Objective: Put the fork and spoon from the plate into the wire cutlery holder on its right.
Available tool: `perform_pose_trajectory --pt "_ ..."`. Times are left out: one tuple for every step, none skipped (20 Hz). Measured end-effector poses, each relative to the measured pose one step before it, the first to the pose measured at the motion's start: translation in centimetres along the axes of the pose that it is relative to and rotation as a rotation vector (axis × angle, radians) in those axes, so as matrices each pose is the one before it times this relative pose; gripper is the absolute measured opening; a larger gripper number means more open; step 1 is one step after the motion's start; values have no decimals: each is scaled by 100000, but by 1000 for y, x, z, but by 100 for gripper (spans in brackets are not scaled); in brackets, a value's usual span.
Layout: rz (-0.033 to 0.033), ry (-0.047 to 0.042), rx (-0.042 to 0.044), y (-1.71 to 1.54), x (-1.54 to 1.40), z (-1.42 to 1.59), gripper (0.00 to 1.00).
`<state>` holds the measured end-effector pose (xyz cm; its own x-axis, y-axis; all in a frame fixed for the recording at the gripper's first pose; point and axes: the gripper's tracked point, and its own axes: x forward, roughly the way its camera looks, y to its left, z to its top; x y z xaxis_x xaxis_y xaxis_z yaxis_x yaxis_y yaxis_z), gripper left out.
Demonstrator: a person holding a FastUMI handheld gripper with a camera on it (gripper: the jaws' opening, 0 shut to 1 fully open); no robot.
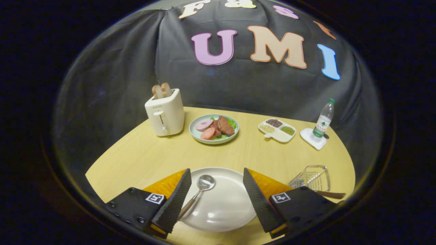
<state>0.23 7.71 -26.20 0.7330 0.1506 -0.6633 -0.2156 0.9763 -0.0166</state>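
A white plate (223,204) lies on the wooden table between my fingers. A metal spoon (201,189) with a brown wooden handle rests on the plate's left part, its bowl pointing away and its handle running under my left finger (177,200). My gripper (217,175) is open above the plate, with nothing pressed between the fingers. To the right of the plate the wire cutlery holder (311,178) lies on the table, and a brown wooden handle (332,195) sticks out of it to the right. I cannot tell what utensil that handle belongs to.
Beyond the plate stand a white toaster (165,115) with bread slices, a green plate of food (214,128), a divided dish of grains (277,130) and a water bottle (323,120) on a white coaster. The table's curved edge runs close on both sides.
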Motion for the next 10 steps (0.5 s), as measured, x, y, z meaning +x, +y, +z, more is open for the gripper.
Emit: perform_pose_trajectory --pt "504 1131 -238 408 263 -441 97" --pt "639 1339 -641 381 273 -468 97" --pt "298 1425 -1231 312 241 -531 97" --pt "143 1240 -1248 261 264 -436 97" --pt "145 1511 -1282 339 217 -501 97" --pt "344 1665 -1216 358 187 -591 97" --pt "529 1695 -1104 373 278 -581 98" --pt "482 1900 -800 351 223 -592 98" --pt "347 1903 -796 342 344 -629 98" --pt "224 2118 -838 206 284 -576 98"
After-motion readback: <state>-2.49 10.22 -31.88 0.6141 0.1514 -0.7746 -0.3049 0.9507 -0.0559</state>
